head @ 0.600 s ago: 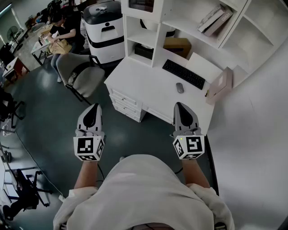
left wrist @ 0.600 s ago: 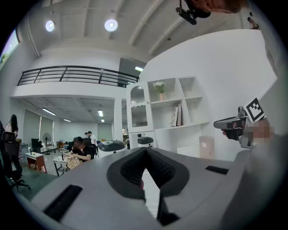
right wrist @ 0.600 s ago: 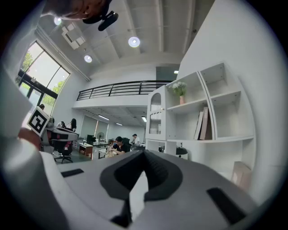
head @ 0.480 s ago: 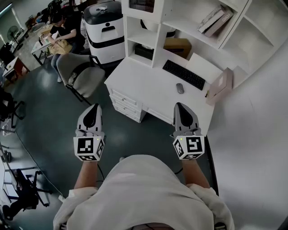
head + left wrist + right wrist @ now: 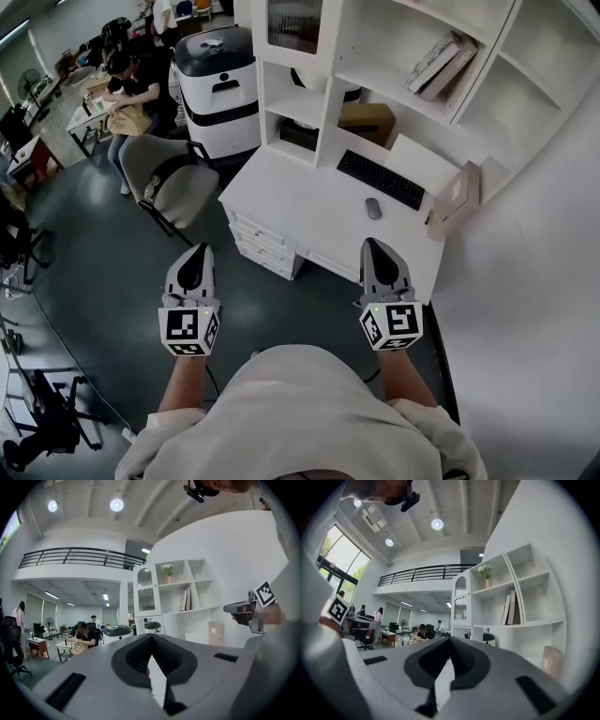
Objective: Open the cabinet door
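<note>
No words, labels, brands or numbers can be read anywhere in these views.

Three views toward the cabinet [image 5: 293, 25]

Pretty bright and even in here: round ceiling lamps [image 5: 116, 505] high above the left gripper [image 5: 151, 641], daylight from a big window [image 5: 344, 550] left of the right gripper [image 5: 450, 641], soft shadows, heavy fisheye bending with dark corners, near jaws slightly soft.
</note>
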